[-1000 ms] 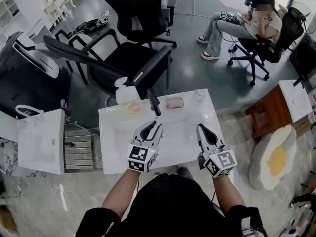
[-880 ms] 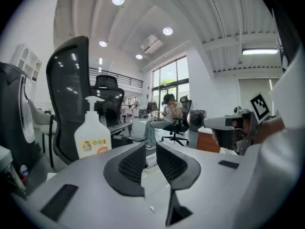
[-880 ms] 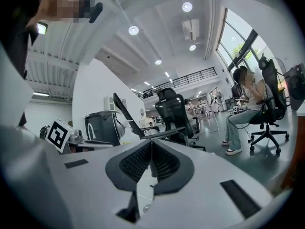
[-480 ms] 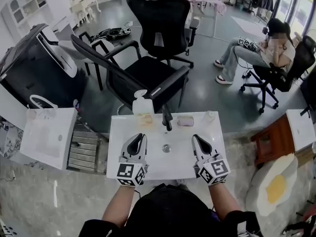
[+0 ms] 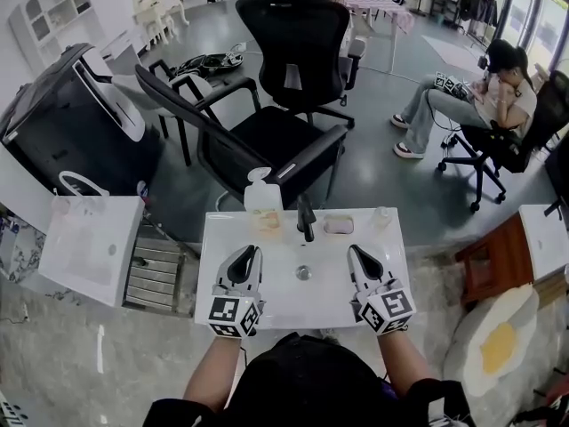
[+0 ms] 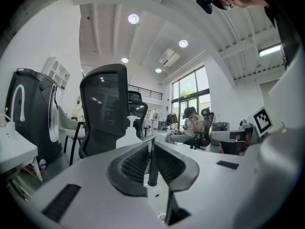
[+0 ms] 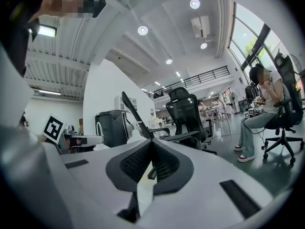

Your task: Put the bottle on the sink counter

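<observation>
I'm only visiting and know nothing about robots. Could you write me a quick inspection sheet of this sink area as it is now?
Surface: white sink counter, with a drain in the middle of the basin.
Job's things: pump bottle upright on the back rim, left of the black faucet.
Clutter: pink soap dish and small bottle, both right of the faucet.
Grippers: left gripper and right gripper are over the basin, jaws shut, holding nothing.
Cables: dark tangle on the floor behind the chairs, perhaps cables.
Surroundings: black office chairs behind the counter, second sink at left, seated person at right.
</observation>
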Tool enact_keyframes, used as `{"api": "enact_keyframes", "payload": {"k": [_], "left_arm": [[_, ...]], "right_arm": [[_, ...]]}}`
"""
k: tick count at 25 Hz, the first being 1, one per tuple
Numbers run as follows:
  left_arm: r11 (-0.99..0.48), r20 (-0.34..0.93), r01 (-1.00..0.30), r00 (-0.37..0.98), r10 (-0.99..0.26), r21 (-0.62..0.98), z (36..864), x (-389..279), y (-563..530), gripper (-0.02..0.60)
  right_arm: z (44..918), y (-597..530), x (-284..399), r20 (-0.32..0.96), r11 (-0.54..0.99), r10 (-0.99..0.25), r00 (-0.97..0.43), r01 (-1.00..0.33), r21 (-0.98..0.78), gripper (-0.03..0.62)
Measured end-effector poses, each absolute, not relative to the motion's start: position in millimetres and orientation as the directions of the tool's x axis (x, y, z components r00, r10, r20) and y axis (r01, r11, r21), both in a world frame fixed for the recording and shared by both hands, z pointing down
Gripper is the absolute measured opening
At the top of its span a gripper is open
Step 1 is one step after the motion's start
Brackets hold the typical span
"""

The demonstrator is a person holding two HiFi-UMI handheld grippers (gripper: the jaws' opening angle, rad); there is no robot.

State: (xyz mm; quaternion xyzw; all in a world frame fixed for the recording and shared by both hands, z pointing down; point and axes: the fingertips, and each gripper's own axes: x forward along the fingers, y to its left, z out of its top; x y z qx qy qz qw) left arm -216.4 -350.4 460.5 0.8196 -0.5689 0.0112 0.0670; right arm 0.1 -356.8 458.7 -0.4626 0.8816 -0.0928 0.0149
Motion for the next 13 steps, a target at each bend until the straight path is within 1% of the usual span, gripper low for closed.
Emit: {"api": "enact_keyframes", "payload": {"k": [13], "left_arm": [[-0.362, 0.09, -0.925, 0.373, -0.924, 0.115, 461, -209, -360, 0.048]], "right_arm": [[453, -368, 2, 0.055, 0.554, -0.822, -0.567, -0.817, -0.158, 0.029]]}}
